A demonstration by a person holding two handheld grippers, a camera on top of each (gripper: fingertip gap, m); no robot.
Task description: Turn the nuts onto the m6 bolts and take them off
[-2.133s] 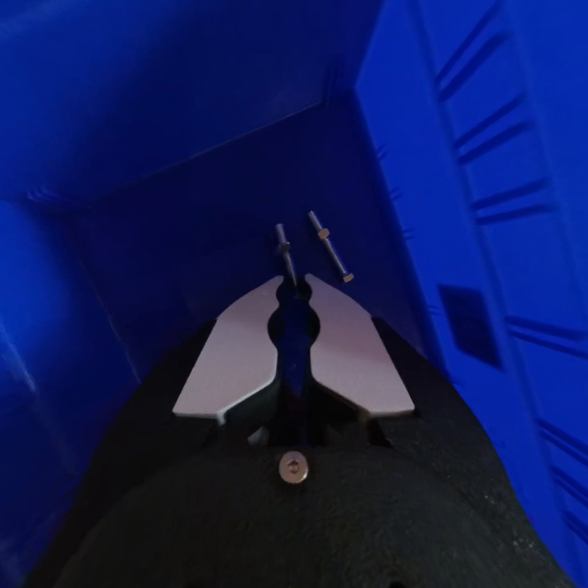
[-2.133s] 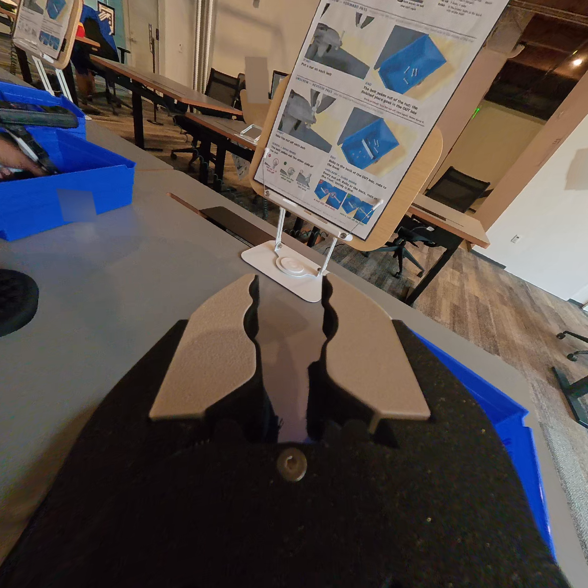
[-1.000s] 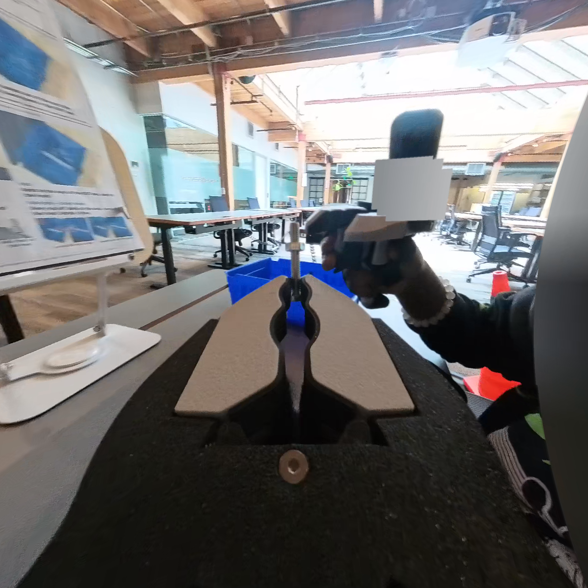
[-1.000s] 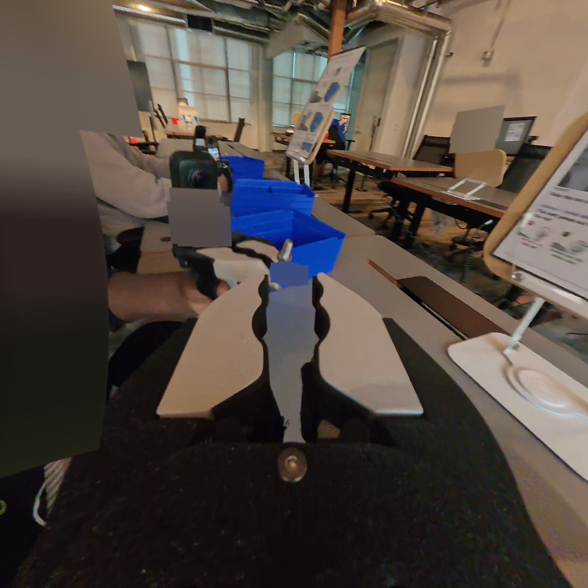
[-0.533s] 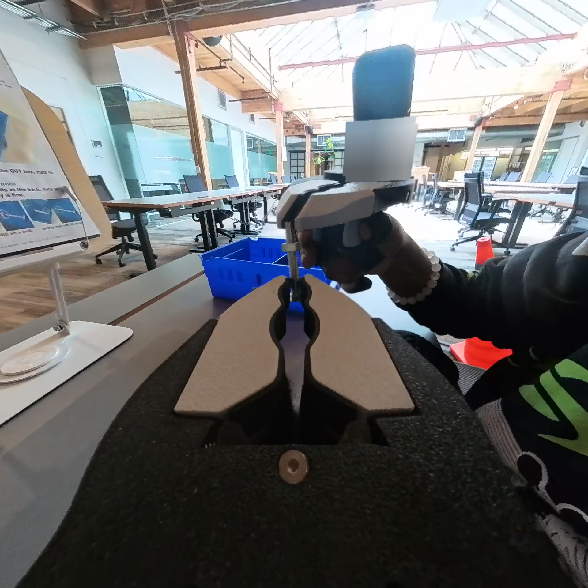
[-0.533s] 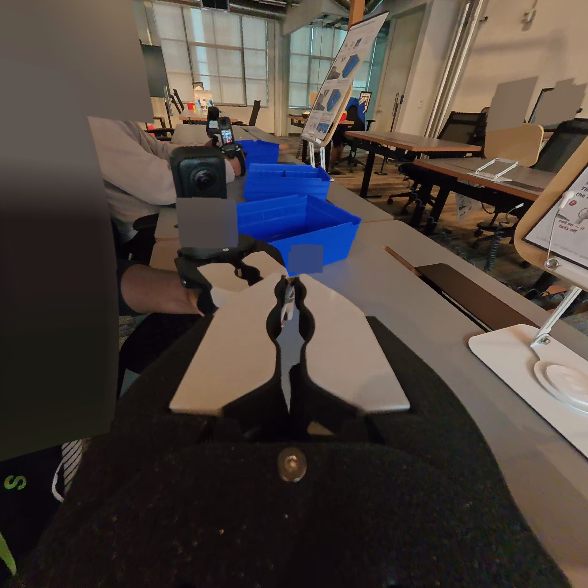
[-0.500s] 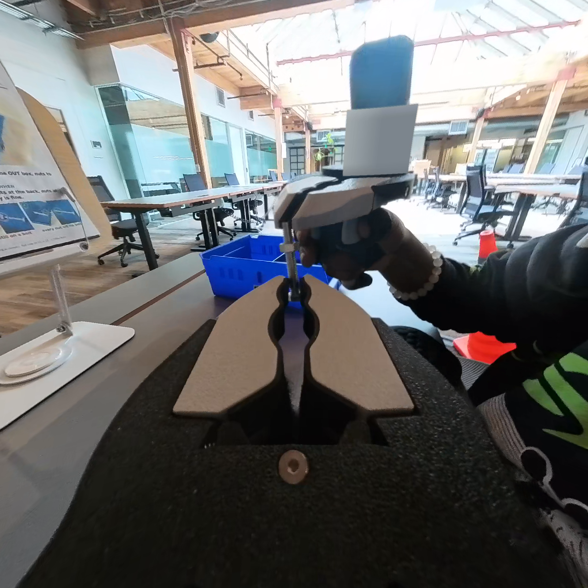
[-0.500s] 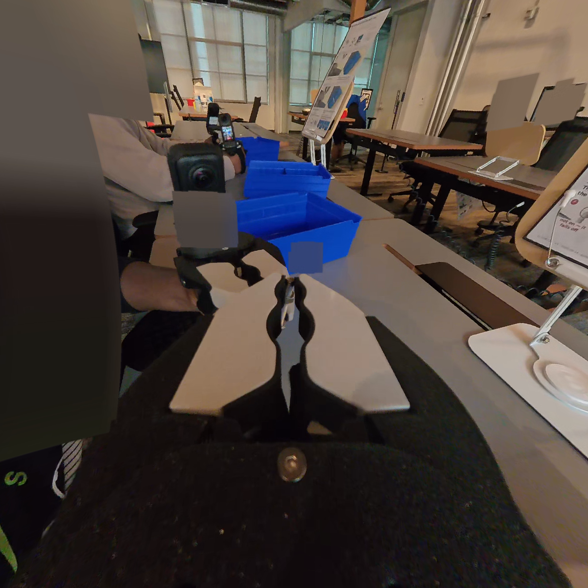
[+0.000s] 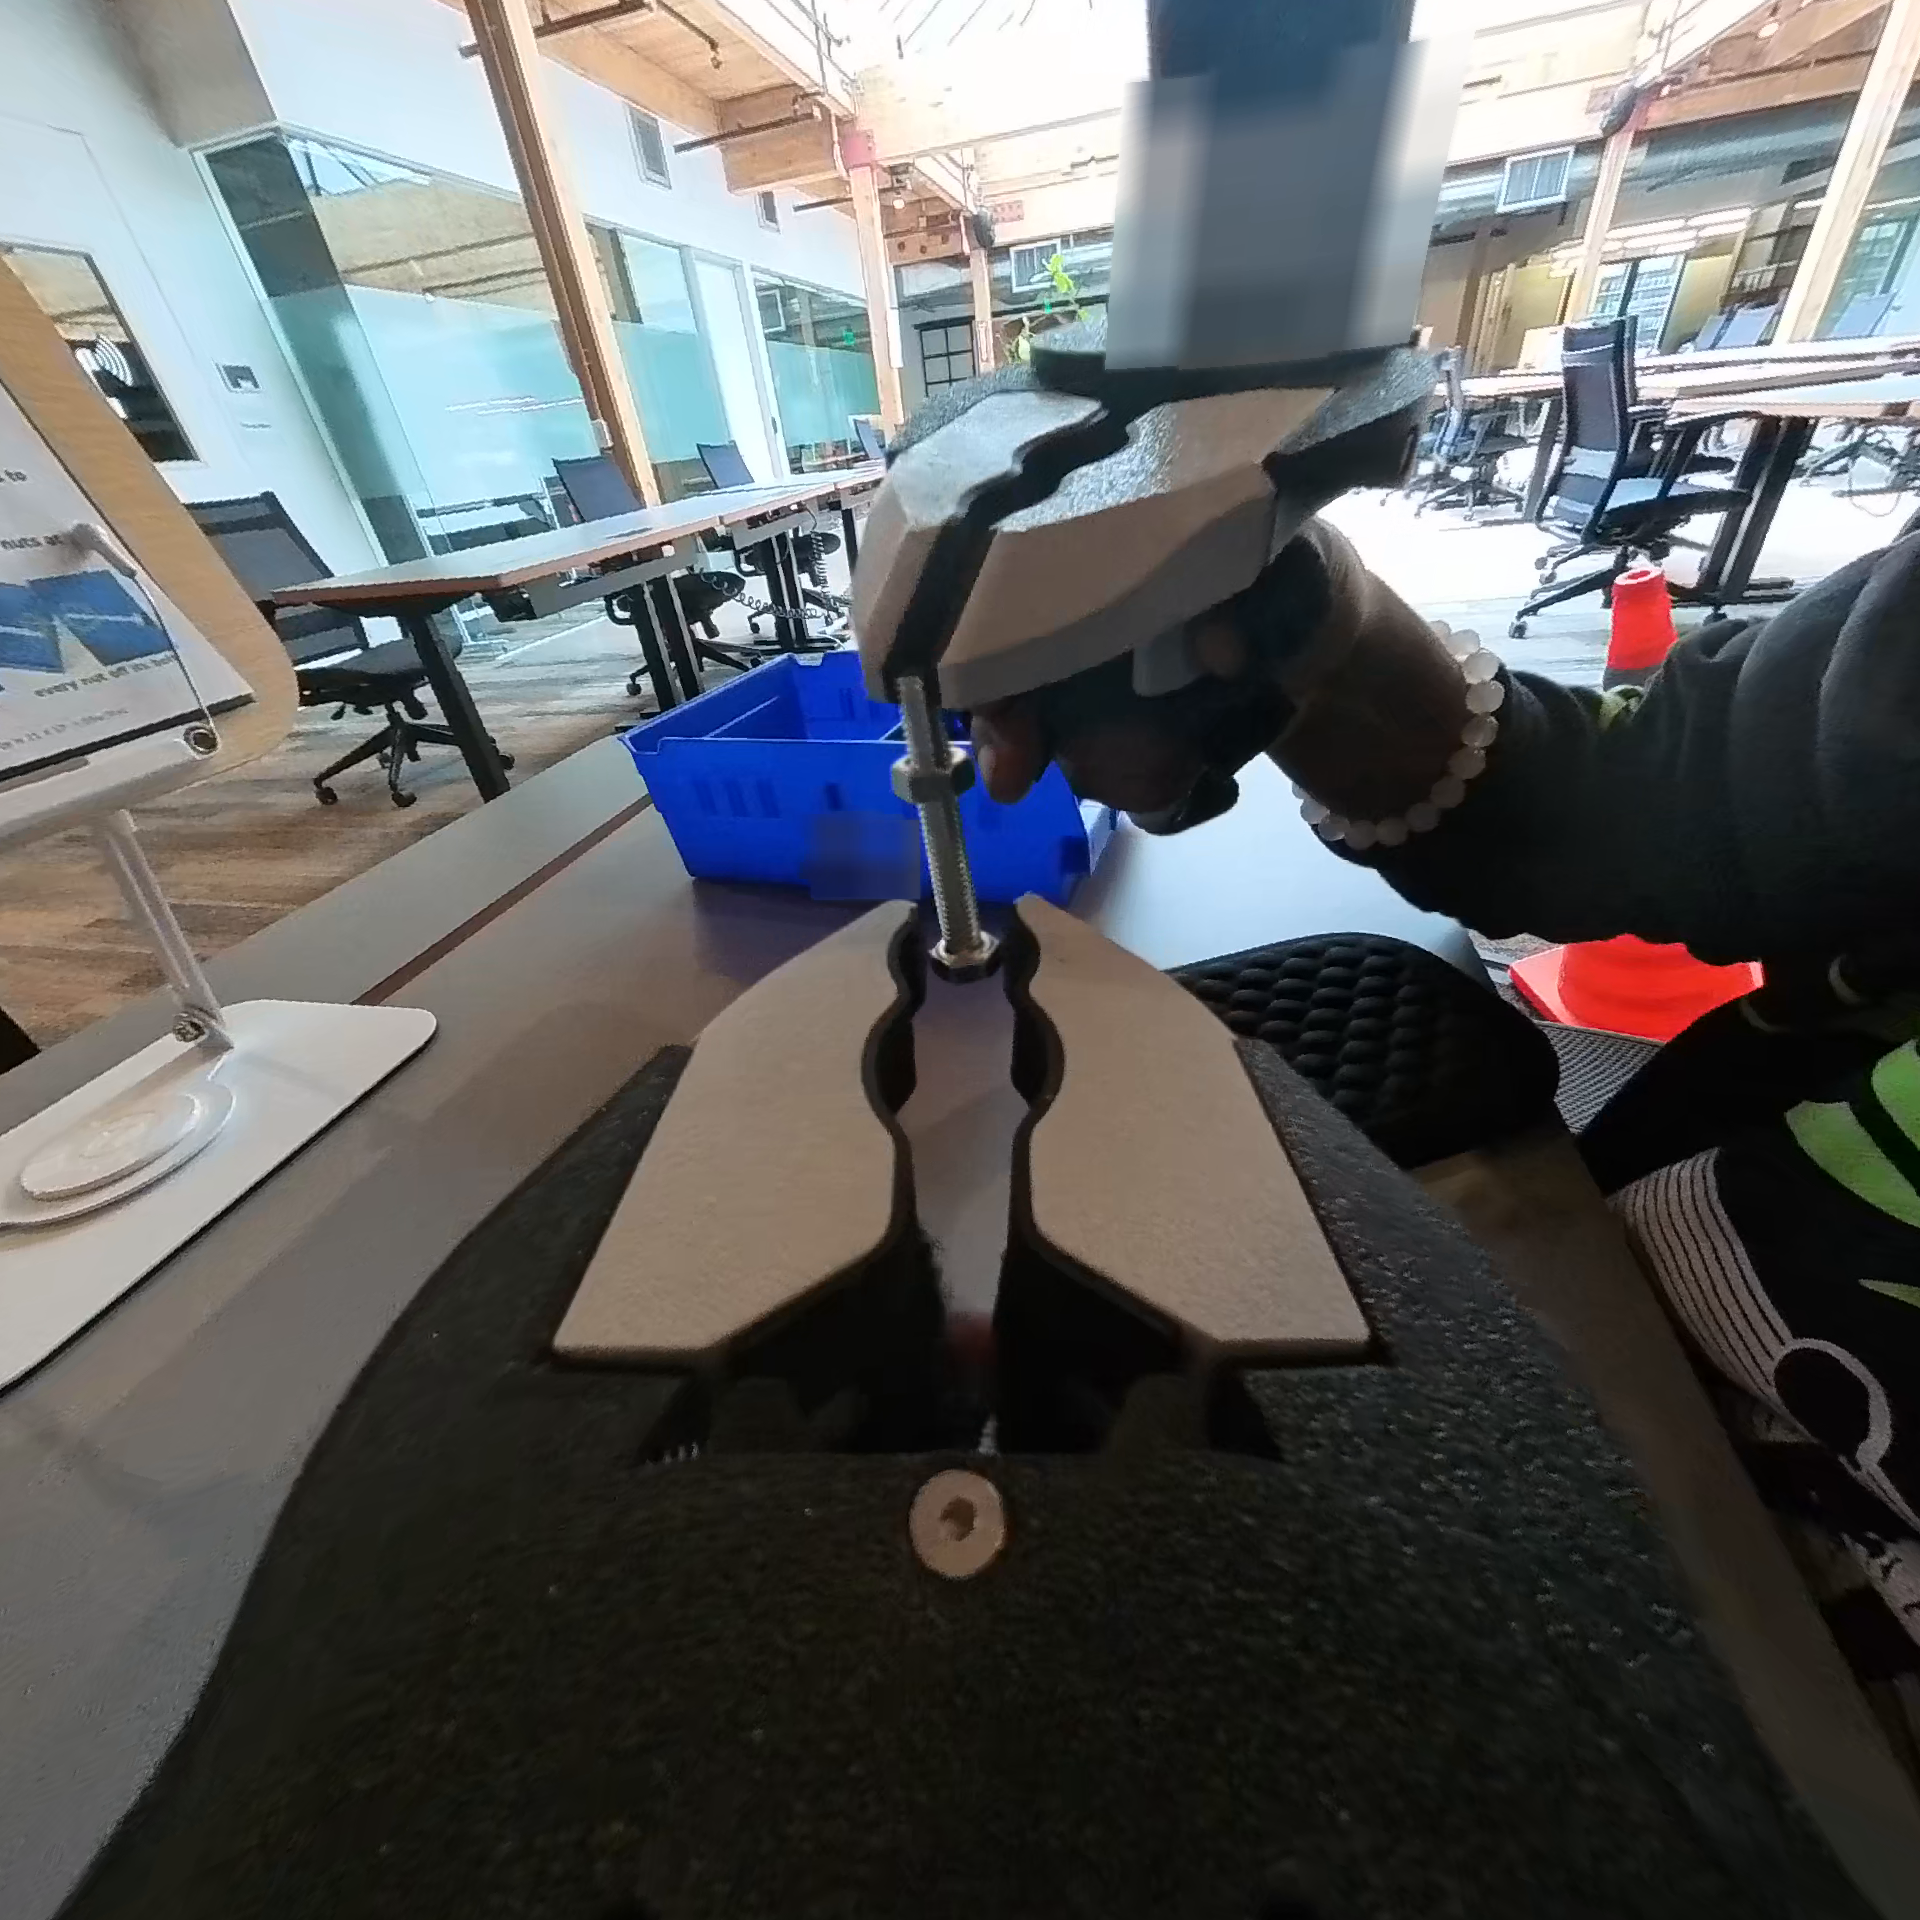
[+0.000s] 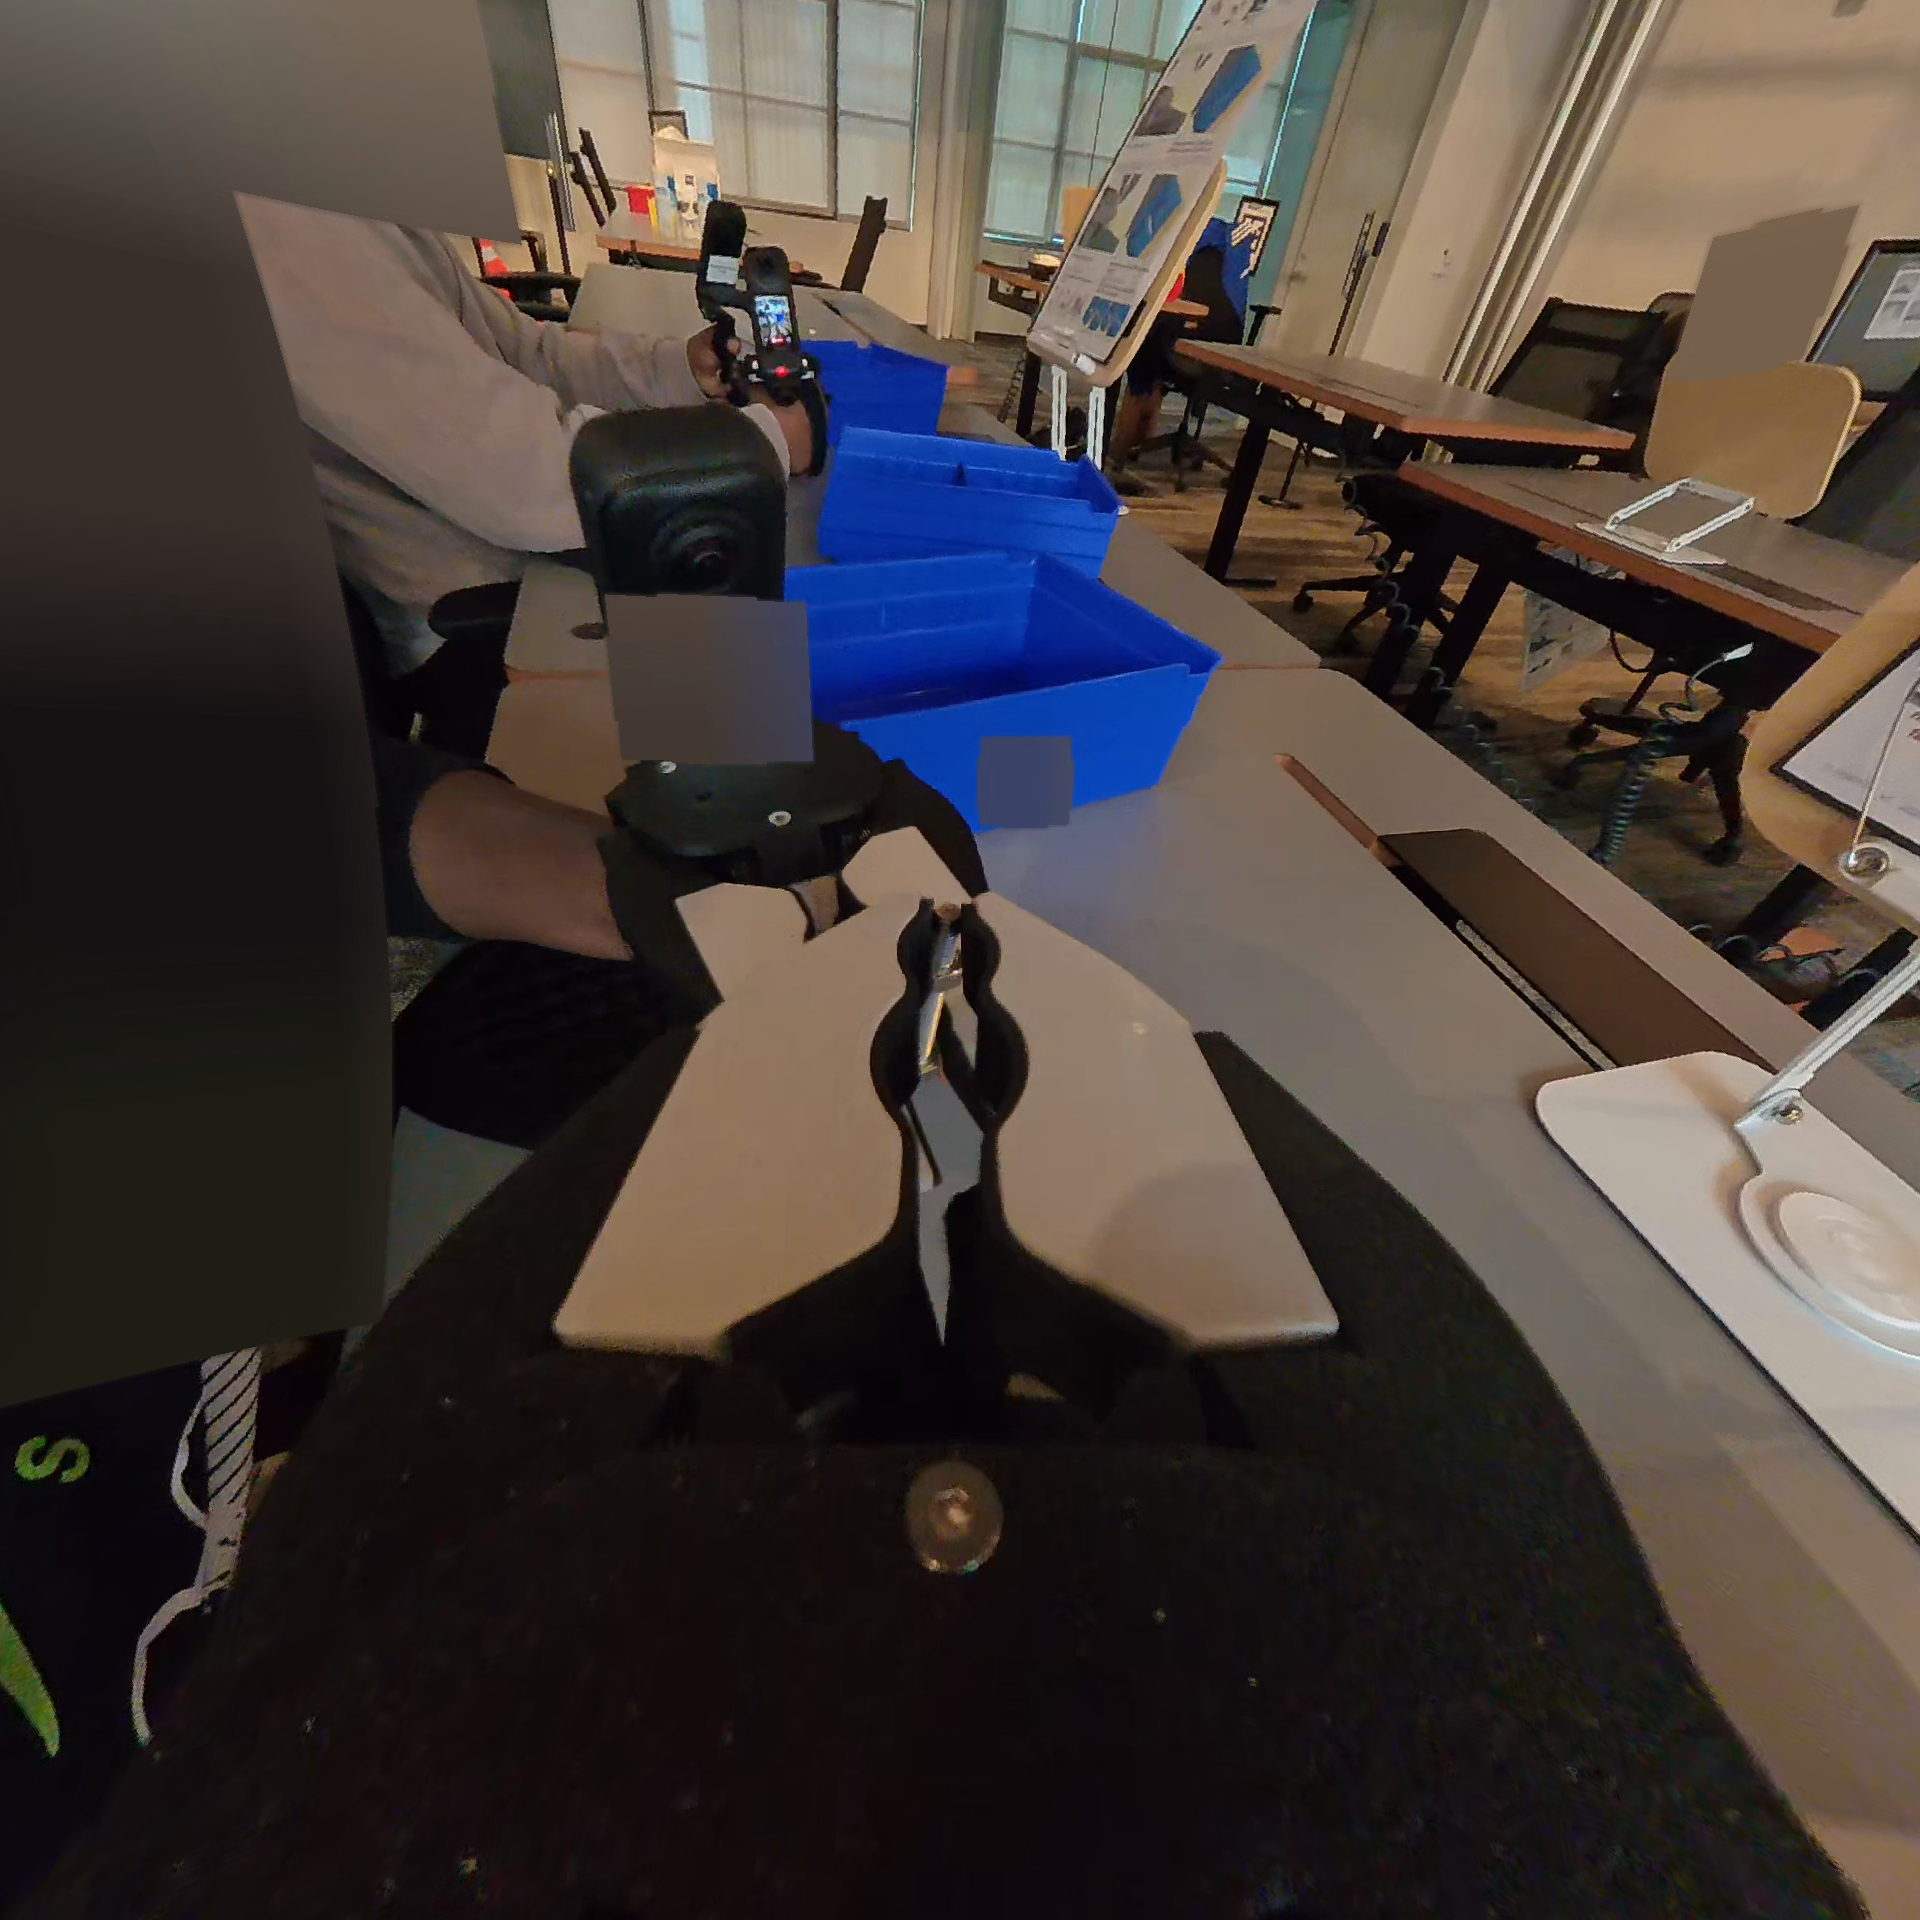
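Note:
A silver bolt (image 9: 943,847) stands upright in the left wrist view, with a nut (image 9: 932,774) threaded on its upper part. My right gripper (image 9: 912,665) comes down from above and is shut on the bolt's top end. The bolt's hex head (image 9: 964,951) sits between the tips of my left gripper (image 9: 961,925), whose jaws stand apart with slim gaps beside the head. In the right wrist view my right gripper (image 10: 943,920) pinches the bolt (image 10: 935,987), and the left gripper (image 10: 821,899) lies just beyond it.
A blue bin (image 9: 769,800) stands on the grey table (image 9: 499,935) behind the bolt. Another blue bin (image 10: 1039,665) is further along the table. A sign stand's white base (image 9: 208,1091) is at the left. An orange cone (image 9: 1642,623) stands on the floor. The tips of one gripper are about 5 cm away from the tips of the other.
My left gripper lifted the bolt out of the blue bin. The right gripper closed on its top end. The left jaws then opened off the shank and now flank the head.

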